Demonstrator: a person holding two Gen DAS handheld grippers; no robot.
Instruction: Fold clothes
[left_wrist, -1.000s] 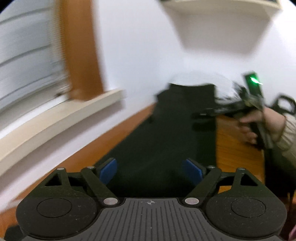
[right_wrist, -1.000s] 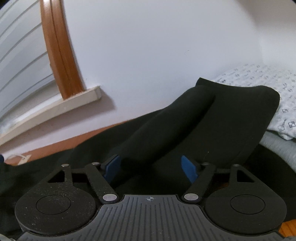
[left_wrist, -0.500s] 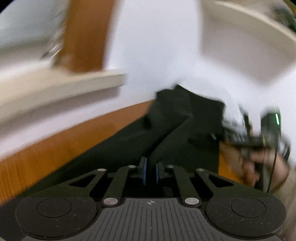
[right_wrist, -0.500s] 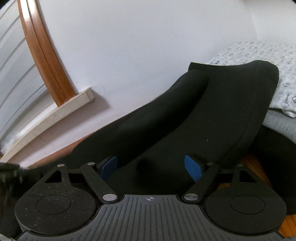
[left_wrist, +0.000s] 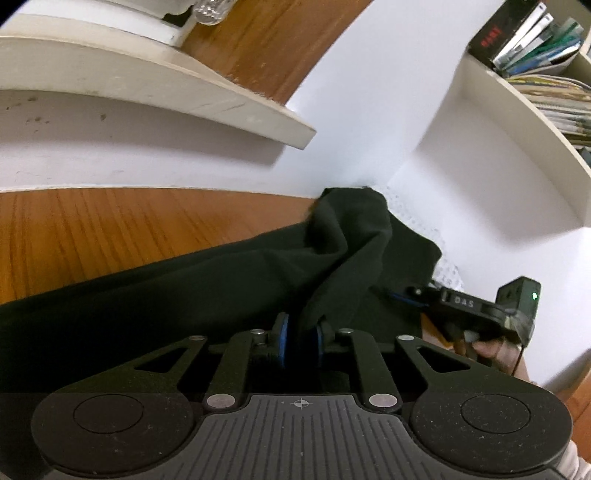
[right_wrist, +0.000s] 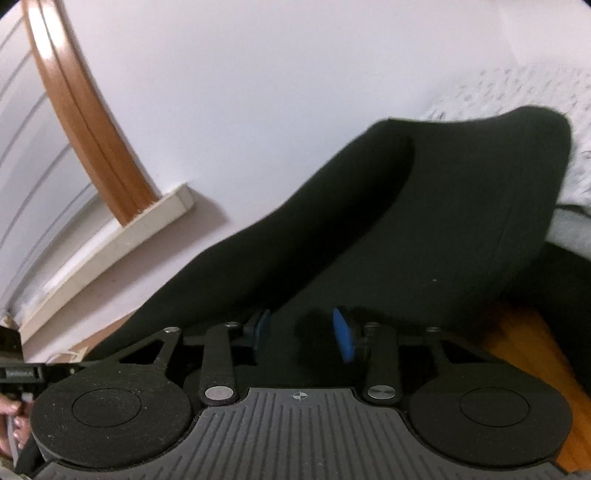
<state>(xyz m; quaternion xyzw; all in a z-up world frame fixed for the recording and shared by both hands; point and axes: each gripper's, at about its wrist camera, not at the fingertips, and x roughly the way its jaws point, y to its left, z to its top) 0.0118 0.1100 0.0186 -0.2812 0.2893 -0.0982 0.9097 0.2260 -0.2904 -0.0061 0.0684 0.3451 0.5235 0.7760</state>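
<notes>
My left gripper (left_wrist: 301, 341) has its jaws nearly together, though easing apart, clamped on a raised fold of the black garment (left_wrist: 207, 291); the cloth rises from between the blue pads (left_wrist: 282, 343) in a taut ridge that runs up toward the far end of the garment.

The garment lies stretched across the wooden desk (left_wrist: 110, 229), from the near left edge of the left wrist view to the corner by the white wall (left_wrist: 369, 110), where its far end is bunched against a white patterned fabric (left_wrist: 448, 266). In the right wrist view the same garment (right_wrist: 424, 229) fills the middle ground, its far edge draped up over that patterned fabric (right_wrist: 517, 92), with a grey cloth (right_wrist: 570, 229) just beside it on the right.

My right gripper (right_wrist: 301, 334) has its jaws closing, the pads (right_wrist: 341, 332) some way apart; black cloth lies between them, but I cannot tell that the pads press on it. The right gripper (left_wrist: 465, 310) also shows in the left wrist view, held in my right hand (left_wrist: 487, 349) at the garment's right edge.

A white window sill (left_wrist: 166, 85) projects from the wall above the desk, and a white shelf (left_wrist: 524, 122) of books (left_wrist: 535, 37) hangs at upper right.
</notes>
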